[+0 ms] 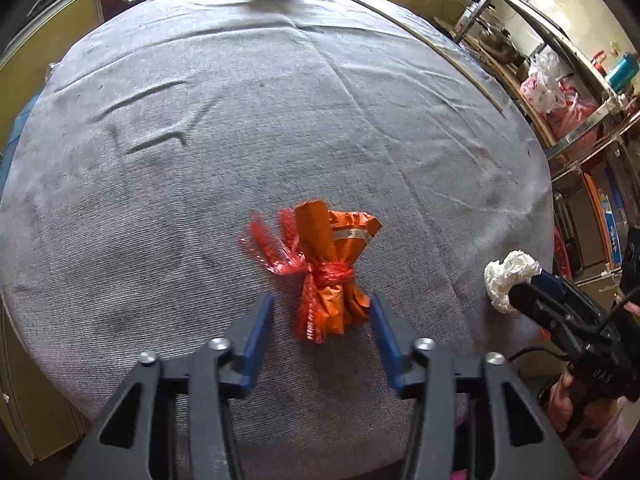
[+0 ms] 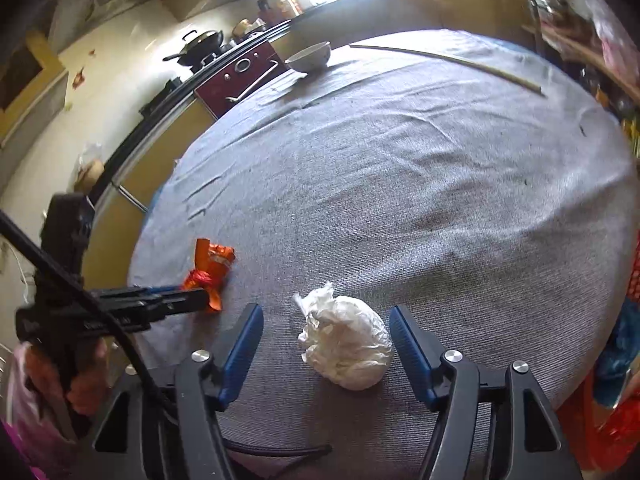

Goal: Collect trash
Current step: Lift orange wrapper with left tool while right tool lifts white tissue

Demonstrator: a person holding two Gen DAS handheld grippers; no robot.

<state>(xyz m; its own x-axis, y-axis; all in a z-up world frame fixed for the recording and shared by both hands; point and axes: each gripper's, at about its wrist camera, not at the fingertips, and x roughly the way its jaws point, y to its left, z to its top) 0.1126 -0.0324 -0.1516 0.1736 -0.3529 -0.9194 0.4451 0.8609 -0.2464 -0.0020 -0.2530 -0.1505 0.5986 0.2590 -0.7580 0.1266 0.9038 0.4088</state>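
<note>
2 pieces of trash remain uncollected on the grey-clothed bench (image 1: pixel 280 128): the left tool (image 1: pixel 322 306) straddles an orange wrapper bundle (image 1: pixel 330 268), the right tool (image 2: pixel 326 326) a crumpled white tissue (image 2: pixel 346 344), both released, gripping nothing.

A home kitchen, seen from a cloth-covered table

Around the table (image 2: pixel 400 200) with its grey cloth: beyond its far left edge runs a counter with a dark red oven front (image 2: pixel 240 76), and farther along that counter a black wok (image 2: pixel 200 42) sits on a stove. A white bowl (image 2: pixel 310 56) stands at the table's far edge. To the table's right, a metal shelf rack (image 1: pixel 560 92) holds pots and plastic bags.
</note>
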